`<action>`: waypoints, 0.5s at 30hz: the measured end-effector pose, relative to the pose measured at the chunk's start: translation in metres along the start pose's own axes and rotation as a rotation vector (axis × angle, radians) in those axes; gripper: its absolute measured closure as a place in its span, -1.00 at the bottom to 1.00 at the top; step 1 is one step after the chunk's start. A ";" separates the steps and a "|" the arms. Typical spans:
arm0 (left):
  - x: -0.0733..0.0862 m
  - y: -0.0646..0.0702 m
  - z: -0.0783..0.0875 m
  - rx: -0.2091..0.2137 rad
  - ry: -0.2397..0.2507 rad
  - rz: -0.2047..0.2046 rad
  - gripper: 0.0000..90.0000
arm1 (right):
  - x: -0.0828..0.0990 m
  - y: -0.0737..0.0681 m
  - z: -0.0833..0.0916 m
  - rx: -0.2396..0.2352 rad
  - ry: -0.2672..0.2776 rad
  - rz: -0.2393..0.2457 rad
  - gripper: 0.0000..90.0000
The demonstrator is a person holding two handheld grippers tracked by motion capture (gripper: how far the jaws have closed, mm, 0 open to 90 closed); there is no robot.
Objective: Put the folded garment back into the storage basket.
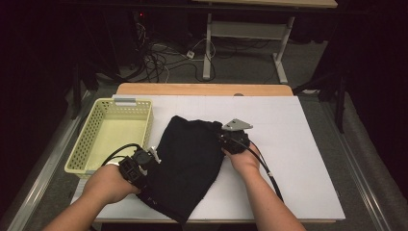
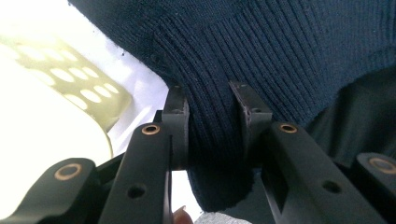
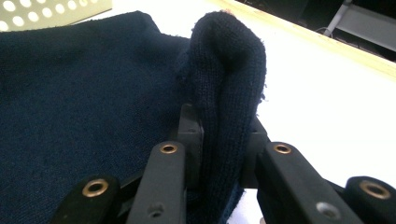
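Both tongs grip the dark sweater (image 1: 188, 163) on the table (image 1: 298, 159): left gripper (image 2: 211, 100) pinches ribbed hem, right gripper (image 3: 223, 123) pinches a fold. Basket (image 1: 91, 137) w/ holes sits nearby.

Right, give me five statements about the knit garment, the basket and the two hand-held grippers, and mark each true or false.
1. The left hand-held gripper is shut on the ribbed edge of the dark knit garment. True.
2. The right hand-held gripper hangs open above the table. False: it is shut on a raised fold of the garment.
3. The garment lies inside the yellow perforated basket. False: it lies on the white table top, beside the basket.
4. The basket stands left of the garment in the high view. True.
5. A folded towel lies in the basket. False: the basket looks empty.
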State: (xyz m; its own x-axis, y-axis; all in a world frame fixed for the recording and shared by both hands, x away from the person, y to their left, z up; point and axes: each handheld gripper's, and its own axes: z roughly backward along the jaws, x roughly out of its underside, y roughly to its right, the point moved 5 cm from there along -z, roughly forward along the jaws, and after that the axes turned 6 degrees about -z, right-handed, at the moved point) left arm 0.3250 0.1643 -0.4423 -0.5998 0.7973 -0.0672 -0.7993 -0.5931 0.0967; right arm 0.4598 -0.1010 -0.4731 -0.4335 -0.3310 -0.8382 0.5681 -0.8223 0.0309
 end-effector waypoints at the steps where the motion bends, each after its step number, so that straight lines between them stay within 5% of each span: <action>1: 0.000 0.000 0.000 0.000 0.000 -0.001 0.53 | 0.000 0.000 0.000 -0.001 0.001 -0.003 0.73; 15: -0.003 -0.001 0.013 -0.002 -0.015 -0.008 0.53 | -0.019 -0.005 0.017 -0.008 0.048 -0.004 0.73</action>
State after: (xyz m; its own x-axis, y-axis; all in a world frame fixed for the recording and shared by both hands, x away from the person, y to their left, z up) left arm 0.3278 0.1636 -0.4289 -0.5930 0.8034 -0.0532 -0.8040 -0.5872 0.0938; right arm 0.4533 -0.0985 -0.4485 -0.4013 -0.3052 -0.8636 0.5724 -0.8197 0.0237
